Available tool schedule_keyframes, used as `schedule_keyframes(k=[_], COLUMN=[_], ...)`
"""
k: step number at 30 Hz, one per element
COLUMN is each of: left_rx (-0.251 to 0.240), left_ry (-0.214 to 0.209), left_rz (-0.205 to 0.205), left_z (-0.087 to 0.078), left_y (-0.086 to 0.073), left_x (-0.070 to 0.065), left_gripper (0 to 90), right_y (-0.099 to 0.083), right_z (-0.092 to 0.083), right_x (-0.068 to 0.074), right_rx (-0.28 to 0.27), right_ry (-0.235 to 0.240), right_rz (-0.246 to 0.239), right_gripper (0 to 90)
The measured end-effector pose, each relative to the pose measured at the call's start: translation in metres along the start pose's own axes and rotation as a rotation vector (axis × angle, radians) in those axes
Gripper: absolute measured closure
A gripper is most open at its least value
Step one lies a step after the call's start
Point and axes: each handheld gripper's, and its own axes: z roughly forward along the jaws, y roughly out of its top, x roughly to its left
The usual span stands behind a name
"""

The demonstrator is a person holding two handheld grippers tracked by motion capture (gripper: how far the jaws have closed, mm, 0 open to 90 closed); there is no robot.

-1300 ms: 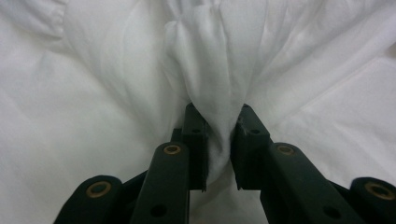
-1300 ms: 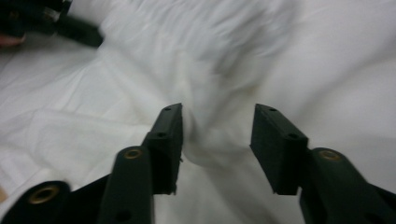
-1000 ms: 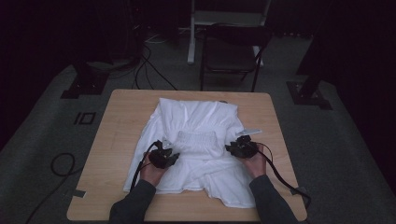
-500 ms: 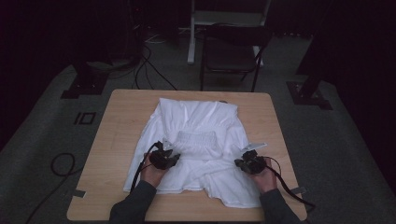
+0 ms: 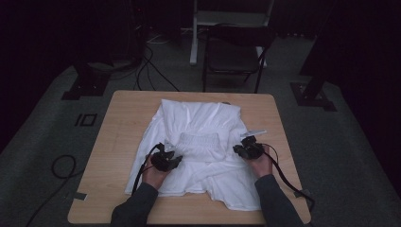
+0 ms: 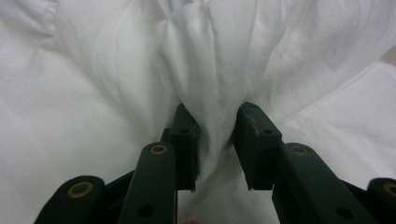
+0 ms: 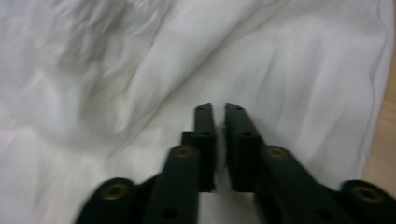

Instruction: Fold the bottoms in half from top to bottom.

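White garment (image 5: pixel 203 142) flat on table (image 5: pixel 118 137); left gripper (image 6: pixel 215 135) pinching its fold, right gripper (image 7: pixel 218 122) clenched on thin layer

A garment (image 5: pixel 203 142) lies spread across the middle of the worktop (image 5: pixel 118 142) in the lower half of the frame; a chair (image 5: pixel 234 52) stands behind the worktop, upper centre, with cables (image 5: pixel 151 66) on the floor to its left
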Motion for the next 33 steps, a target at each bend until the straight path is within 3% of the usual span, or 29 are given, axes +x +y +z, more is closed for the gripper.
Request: schedule_keyframes(k=[3, 7, 11, 14, 16, 21, 25, 28, 31, 33], left_rx=[-0.001, -0.001, -0.004, -0.004, -0.005, -0.006, -0.007, -0.009, -0.009, -0.009], left_ry=[0.002, 0.003, 0.004, 0.004, 0.006, 0.004, 0.003, 0.002, 0.001, 0.001], left_rz=[-0.002, -0.002, -0.003, -0.002, -0.002, -0.003, -0.003, -0.005, -0.004, -0.005], left_z=[0.0, 0.0, 0.0, 0.001, 0.001, 0.001, 0.001, 0.001, 0.001, 0.001], left_y=[0.0, 0.0, 0.0, 0.0, 0.0, 0.001, 0.0, 0.0, 0.0, 0.0], left_x=[0.0, -0.001, -0.001, -0.001, -0.001, -0.001, 0.0, 0.0, 0.0, 0.0], left_gripper=[69.5, 69.5, 69.6, 69.7, 69.7, 69.7, 69.7, 69.6, 69.6, 69.6], right_y=[-0.014, -0.039, -0.064, -0.073, -0.068, -0.035, -0.002, 0.016, 0.033, 0.043], right_z=[-0.025, -0.062, -0.091, -0.101, -0.101, -0.083, -0.048, -0.024, -0.001, 0.011], right_x=[0.005, 0.004, -0.005, -0.01, -0.009, 0.006, 0.024, 0.029, 0.028, 0.026], right_rx=[-0.032, -0.07, -0.088, -0.107, -0.131, -0.171, -0.179, -0.176, -0.172, -0.181], right_ry=[-0.001, 0.007, 0.001, 0.012, -0.002, 0.026, 0.094, 0.151, 0.235, 0.237], right_rz=[-0.021, -0.015, 0.025, 0.048, 0.047, 0.015, -0.019, 0.008, 0.063, 0.089], right_gripper=[88.5, 88.5, 86.2, 73.7, 65.0, 55.9, 51.2, 45.9, 33.2, 25.7])
